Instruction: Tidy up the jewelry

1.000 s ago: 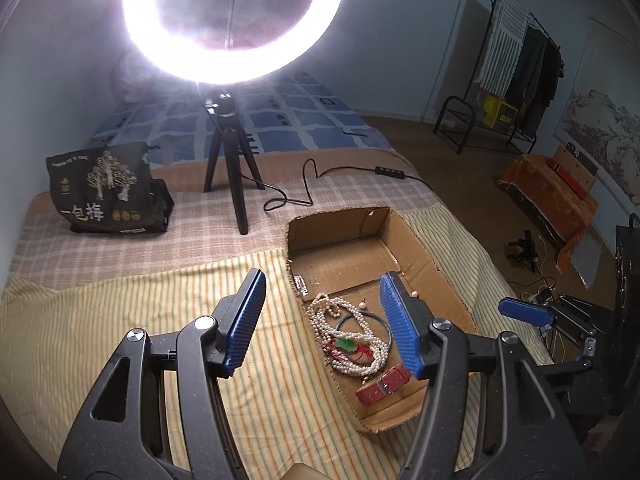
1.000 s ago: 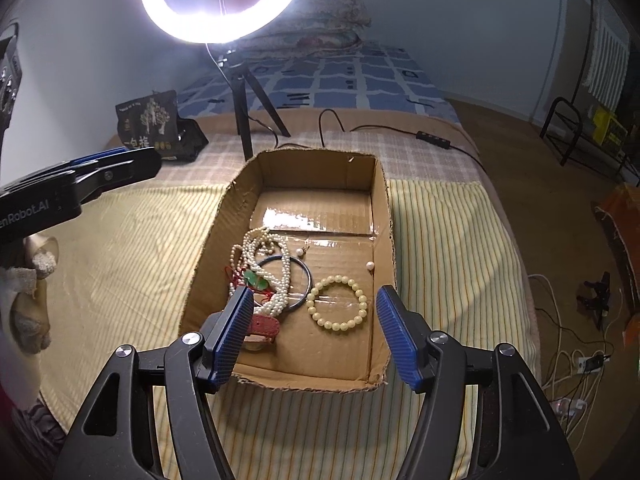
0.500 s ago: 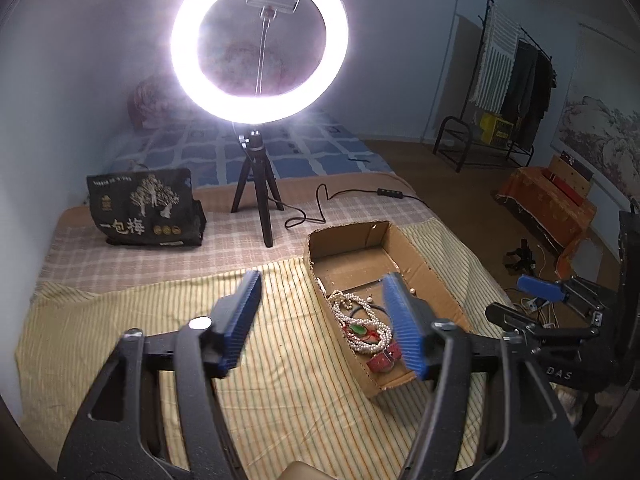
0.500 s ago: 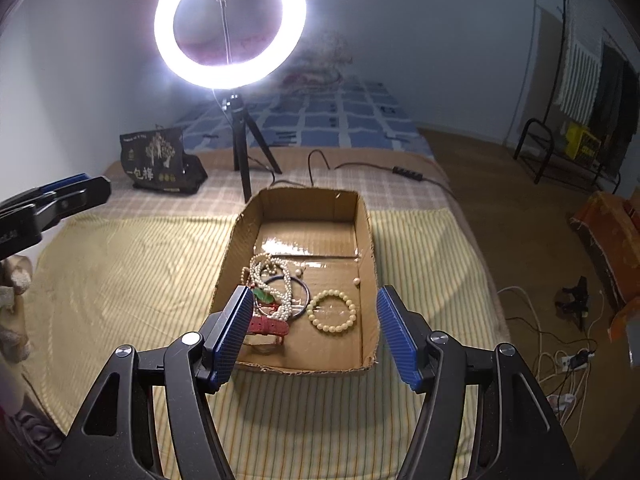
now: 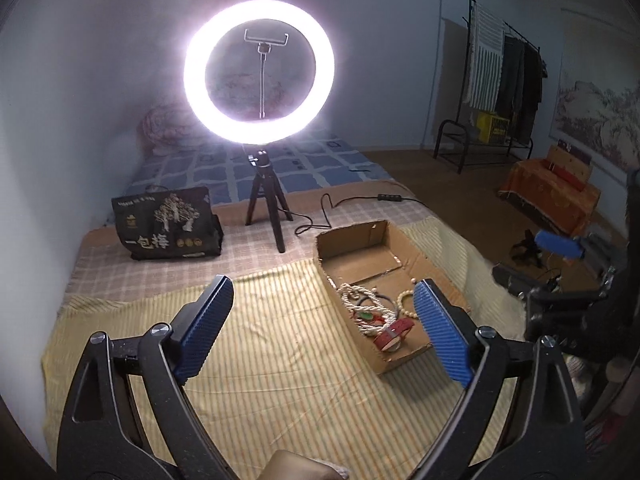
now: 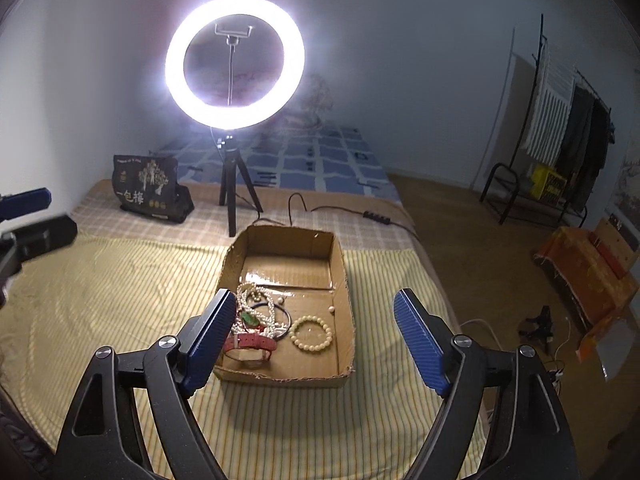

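Note:
An open cardboard box [image 6: 342,280] [image 5: 384,236] lies on the striped bed cover. In it are a tangled pearl necklace [image 6: 256,306] [image 5: 356,300], a red watch strap [image 6: 250,342] [image 5: 394,330], a dark bangle [image 6: 286,320] and a cream bead bracelet [image 6: 311,333]. My left gripper [image 5: 322,324] is open and empty, held above the cover left of the box. My right gripper [image 6: 314,338] is open and empty, held above the box's near end. Each gripper shows at the edge of the other's view.
A lit ring light on a tripod [image 6: 234,68] [image 5: 258,72] stands behind the box, its cable [image 6: 340,212] trailing right. A black printed bag [image 6: 148,188] [image 5: 166,224] stands at the back left. A clothes rack [image 6: 560,152] and floor clutter are off the bed's right side.
Both grippers have pulled back and up from the box, still open and empty. The box and jewelry now look smaller and farther away.

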`<state>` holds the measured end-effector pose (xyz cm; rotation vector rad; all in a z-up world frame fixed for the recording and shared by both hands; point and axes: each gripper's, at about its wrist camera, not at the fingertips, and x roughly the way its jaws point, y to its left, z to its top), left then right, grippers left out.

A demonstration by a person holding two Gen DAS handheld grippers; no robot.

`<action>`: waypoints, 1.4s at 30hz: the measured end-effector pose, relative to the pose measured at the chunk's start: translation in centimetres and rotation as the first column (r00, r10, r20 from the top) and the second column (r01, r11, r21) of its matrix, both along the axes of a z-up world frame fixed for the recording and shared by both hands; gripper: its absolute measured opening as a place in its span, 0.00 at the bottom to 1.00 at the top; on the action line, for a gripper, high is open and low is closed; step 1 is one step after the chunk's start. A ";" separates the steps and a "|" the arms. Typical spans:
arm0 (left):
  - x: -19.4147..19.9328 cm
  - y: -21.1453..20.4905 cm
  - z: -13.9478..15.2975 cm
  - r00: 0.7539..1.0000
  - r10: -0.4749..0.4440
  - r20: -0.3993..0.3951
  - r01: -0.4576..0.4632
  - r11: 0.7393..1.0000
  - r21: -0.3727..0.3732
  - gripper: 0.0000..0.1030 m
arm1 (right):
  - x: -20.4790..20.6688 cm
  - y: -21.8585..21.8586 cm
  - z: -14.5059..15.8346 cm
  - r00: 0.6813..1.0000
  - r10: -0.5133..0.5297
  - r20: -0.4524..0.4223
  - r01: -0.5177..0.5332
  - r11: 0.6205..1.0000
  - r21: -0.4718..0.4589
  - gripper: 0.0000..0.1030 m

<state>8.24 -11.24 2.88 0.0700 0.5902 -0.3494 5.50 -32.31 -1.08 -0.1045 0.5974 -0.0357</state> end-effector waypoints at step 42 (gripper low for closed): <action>-2.8 -0.3 -0.3 0.999 -0.004 0.032 0.002 0.997 0.073 1.00 | -1.1 0.6 -0.9 0.999 -0.014 0.039 0.014 1.000 0.003 0.80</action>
